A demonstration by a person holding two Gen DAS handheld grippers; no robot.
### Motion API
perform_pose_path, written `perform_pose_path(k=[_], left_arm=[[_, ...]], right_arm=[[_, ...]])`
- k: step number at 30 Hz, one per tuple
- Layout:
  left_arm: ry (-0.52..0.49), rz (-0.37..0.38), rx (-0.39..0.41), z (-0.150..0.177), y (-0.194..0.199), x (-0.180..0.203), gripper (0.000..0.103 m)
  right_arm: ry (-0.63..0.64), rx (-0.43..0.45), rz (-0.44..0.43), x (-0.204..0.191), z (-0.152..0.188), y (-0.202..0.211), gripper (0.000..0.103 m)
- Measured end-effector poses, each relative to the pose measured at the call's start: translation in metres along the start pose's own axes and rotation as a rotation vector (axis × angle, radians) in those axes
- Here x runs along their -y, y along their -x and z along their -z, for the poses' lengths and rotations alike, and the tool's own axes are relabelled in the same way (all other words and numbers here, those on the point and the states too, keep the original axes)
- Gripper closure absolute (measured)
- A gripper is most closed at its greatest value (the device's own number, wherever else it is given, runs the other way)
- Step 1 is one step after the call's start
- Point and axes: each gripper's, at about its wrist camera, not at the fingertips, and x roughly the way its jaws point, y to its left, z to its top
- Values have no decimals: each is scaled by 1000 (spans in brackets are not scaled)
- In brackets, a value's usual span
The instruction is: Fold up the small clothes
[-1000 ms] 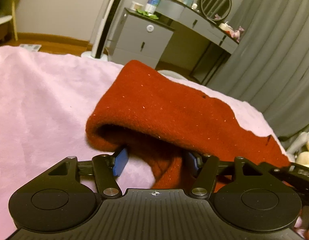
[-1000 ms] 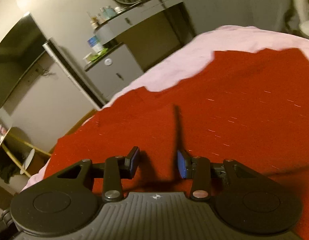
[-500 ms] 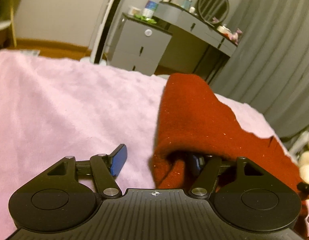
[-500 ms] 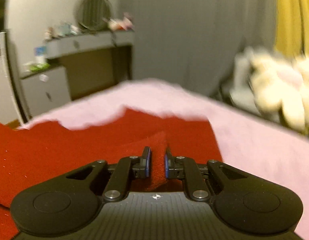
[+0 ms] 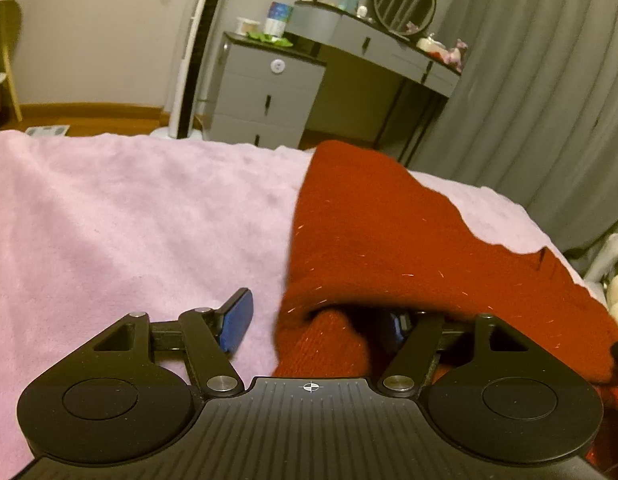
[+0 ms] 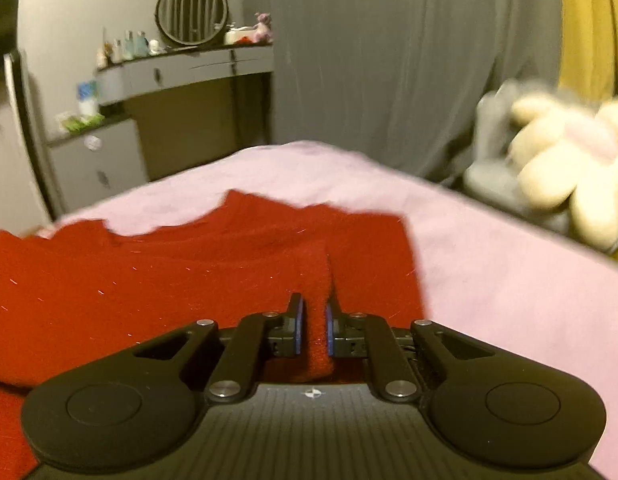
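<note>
The right gripper (image 6: pixel 312 326) pinches a raised ridge of the red knit garment (image 6: pixel 157 276), likely to carry that edge over for a fold. The left gripper (image 5: pixel 321 320) stands spread wide, cloth draped over one finger. The garment lies on the pink blanket (image 5: pixel 109 216).

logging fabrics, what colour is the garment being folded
Dark red knit garment flecked with pale fibres, on a pink blanket; it shows best in the left wrist view.

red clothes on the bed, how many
1: a red knit garment on the pink blanket, pinched by the right gripper; others may be hidden beneath.
</note>
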Motion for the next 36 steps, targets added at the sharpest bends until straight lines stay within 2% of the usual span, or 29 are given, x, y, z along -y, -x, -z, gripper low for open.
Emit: perform_pose_path(k=[3,6,8,10,12,16,18,20,23,25,31,33,36], left_arm=[[-33,-10,0,3,-2,4,29],[-51,-11,-2,3,-3,5,27],[-51,-8,-4,3,-3,5,26],[-51,-7,-5,3,-3,4,26],[-56,-8,-8,3,-3,5,24],[-59,-1,-22,1,2,9,22],[-41,33,-35,-6,8,10,23],[-28,82,-36,-14,18,12,23],[-58,128,4,-22,32,20,23],[-87,137,16,-23,37,27,22],[-160,180,35,-31,50,51,21],[-198,182,25,-25,37,62,21],[-237,153,-49,-15,4,78,27]], right_arm=[[-19,-26,13,9,0,-11,93],[14,-52,16,11,4,-15,89],[21,-49,41,10,2,-9,77],[14,-35,65,11,0,3,71],[-3,-2,53,9,0,17,71],[1,41,-69,-10,1,36,71],[25,39,-162,-24,2,38,71],[63,12,-210,-38,6,31,72],[86,-95,-211,-44,20,5,73],[109,-51,-214,-44,27,3,73],[146,-62,-227,-43,22,-9,73],[155,-60,-219,-45,23,-13,73],[169,-60,-198,-51,21,-20,72]])
